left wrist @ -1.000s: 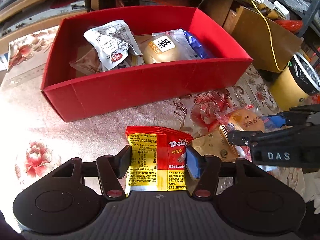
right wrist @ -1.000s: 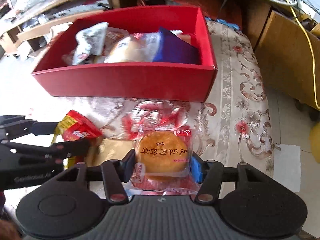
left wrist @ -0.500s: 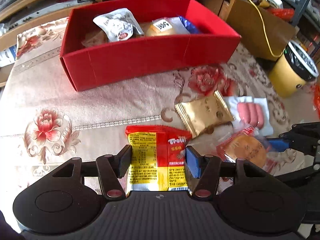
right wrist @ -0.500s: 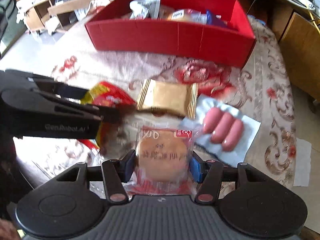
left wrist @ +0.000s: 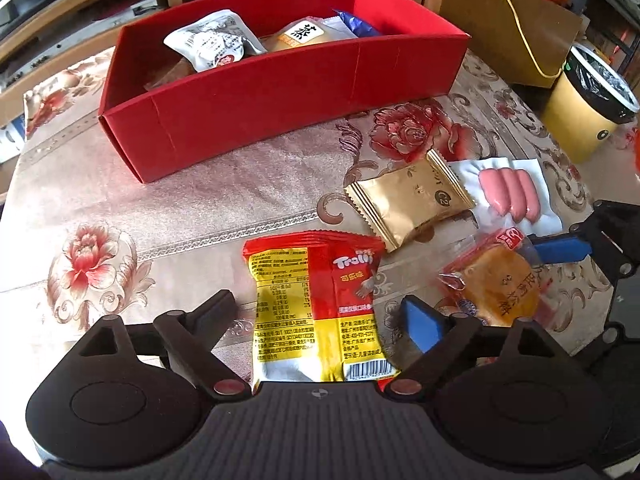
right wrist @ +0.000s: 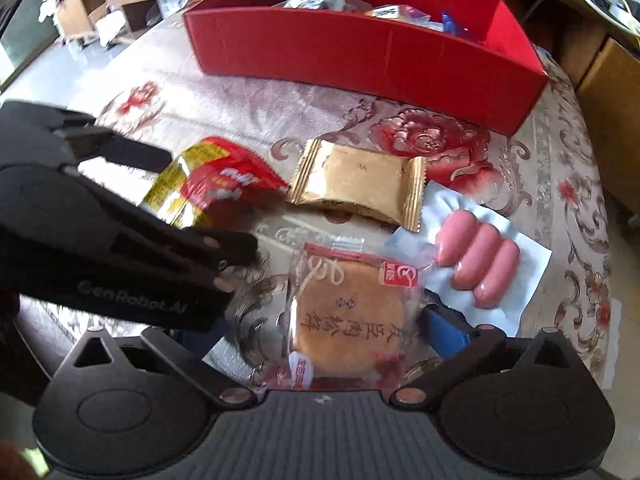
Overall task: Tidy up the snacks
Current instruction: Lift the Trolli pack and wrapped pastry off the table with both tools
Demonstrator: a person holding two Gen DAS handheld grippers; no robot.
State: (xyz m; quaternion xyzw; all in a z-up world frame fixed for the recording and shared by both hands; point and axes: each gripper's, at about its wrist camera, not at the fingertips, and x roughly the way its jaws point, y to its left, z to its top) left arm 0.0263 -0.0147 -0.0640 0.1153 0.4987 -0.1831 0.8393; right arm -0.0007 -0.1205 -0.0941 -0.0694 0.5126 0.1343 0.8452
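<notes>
Left wrist view: left gripper point(left wrist: 320, 316) opening around the Trolli packet point(left wrist: 316, 312), right gripper point(right wrist: 320, 328) likewise around the pastry point(right wrist: 346, 316), both well short of the red box point(left wrist: 280, 92); the packets probably stay unsorted.

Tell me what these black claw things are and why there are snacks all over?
Those are two-finger grabbers a person holds, one per hand, each with a camera looking along its fingers. One picture is from the left gripper, one from the right gripper. Both are opening; neither holds anything. A red-and-yellow gummy packet lies between the left fingers, a clear-wrapped round orange pastry between the right. On the flowered tablecloth also lie a gold foil packet and a pink sausage pack. The red cardboard box holds more snacks.
</notes>
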